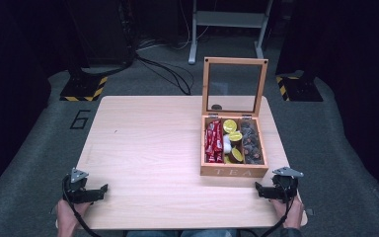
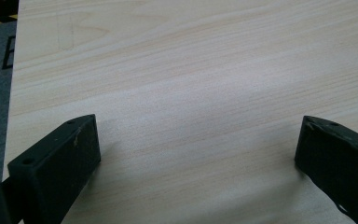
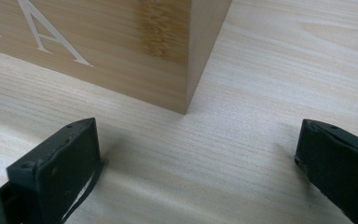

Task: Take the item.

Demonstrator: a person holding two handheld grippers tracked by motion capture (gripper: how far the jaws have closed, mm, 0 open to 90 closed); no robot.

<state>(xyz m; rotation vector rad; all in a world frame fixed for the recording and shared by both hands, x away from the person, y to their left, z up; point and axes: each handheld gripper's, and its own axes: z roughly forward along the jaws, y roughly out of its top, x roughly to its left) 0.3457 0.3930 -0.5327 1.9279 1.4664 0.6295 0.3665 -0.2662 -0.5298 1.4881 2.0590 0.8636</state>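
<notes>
A wooden tea box [image 1: 234, 171] marked TEA stands on the right half of the table with its glass lid [image 1: 235, 87] raised. Inside lie red sachets [image 1: 213, 141], yellow-topped capsules [image 1: 231, 126] and dark pods [image 1: 251, 143]. My right gripper [image 1: 260, 190] rests on the table just in front of the box's right front corner [image 3: 186, 88], jaws wide open and empty. At the front left corner of the table my left gripper [image 1: 102, 189] lies open over bare wood [image 2: 196, 116], holding nothing.
The light wooden table [image 1: 148, 148] stands on grey carpet. Cables [image 1: 168, 69] and a white frame's legs [image 1: 193, 49] sit beyond the far edge. Black stands with yellow-black striped bases [image 1: 84, 89] flank the back corners.
</notes>
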